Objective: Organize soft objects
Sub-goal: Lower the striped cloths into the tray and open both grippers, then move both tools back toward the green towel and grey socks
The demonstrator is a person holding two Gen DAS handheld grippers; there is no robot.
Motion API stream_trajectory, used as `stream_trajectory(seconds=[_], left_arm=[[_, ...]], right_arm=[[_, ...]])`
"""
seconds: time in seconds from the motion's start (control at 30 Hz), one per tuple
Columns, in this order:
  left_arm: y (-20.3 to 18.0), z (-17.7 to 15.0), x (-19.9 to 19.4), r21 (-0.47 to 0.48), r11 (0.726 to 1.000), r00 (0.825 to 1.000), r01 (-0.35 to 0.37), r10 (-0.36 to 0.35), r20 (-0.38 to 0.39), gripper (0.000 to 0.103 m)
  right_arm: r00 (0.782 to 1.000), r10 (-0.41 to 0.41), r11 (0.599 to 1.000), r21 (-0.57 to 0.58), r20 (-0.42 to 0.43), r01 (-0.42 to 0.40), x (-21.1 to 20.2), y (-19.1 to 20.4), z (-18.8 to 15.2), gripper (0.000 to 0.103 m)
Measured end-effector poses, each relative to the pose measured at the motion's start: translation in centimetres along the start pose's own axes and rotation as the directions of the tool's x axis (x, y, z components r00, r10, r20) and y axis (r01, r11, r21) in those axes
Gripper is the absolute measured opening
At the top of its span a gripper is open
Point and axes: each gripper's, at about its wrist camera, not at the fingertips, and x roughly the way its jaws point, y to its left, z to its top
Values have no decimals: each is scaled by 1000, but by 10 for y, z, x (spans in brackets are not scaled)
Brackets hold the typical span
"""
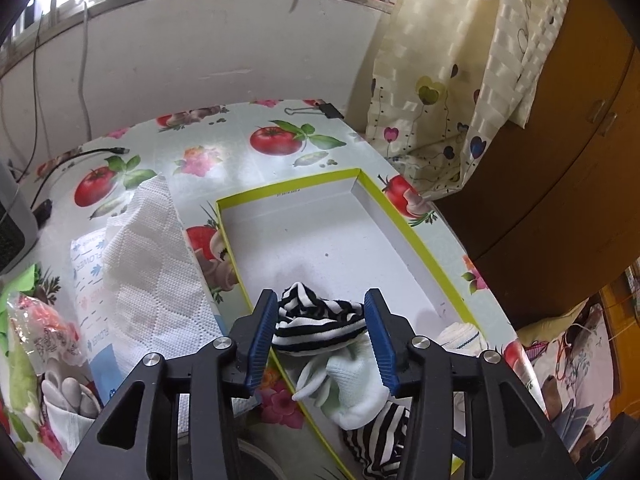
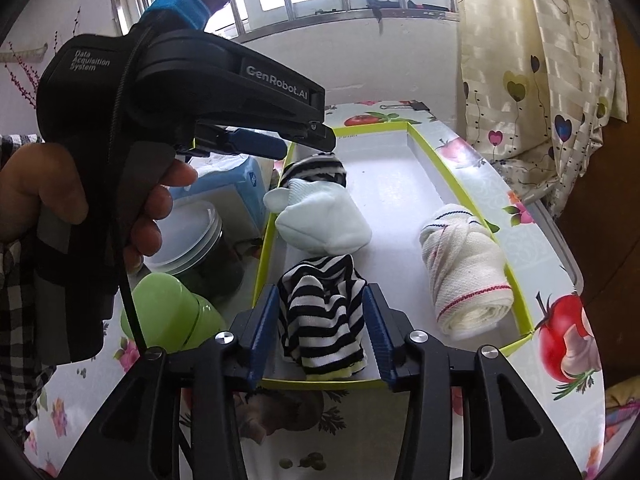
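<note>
Striped socks (image 2: pixel 322 312) sit between both parted claws, tray's (image 2: pixel 516 276) far half bare.

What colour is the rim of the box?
Yellow-green; the box rim shows best in the right wrist view.

"GenRobot.AI" on left tool (image 2: pixel 280 142)

I see soft knit striped socks (image 2: pixel 320 312) in a smooth, matt cardboard box (image 2: pixel 472 184). The tablecloth (image 1: pixel 240 148) at my twelve o'clock looks shiny and plastic. The paper towel (image 1: pixel 152 272) is bumpy.
</note>
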Motion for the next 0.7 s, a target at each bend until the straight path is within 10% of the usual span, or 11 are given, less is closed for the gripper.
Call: stream_trajectory(seconds=[0.7], left_arm=[[1, -23, -52, 13, 1000, 997, -7, 6, 71, 51]], right_arm=[[999, -32, 999, 32, 36, 31, -21, 4, 0, 62]])
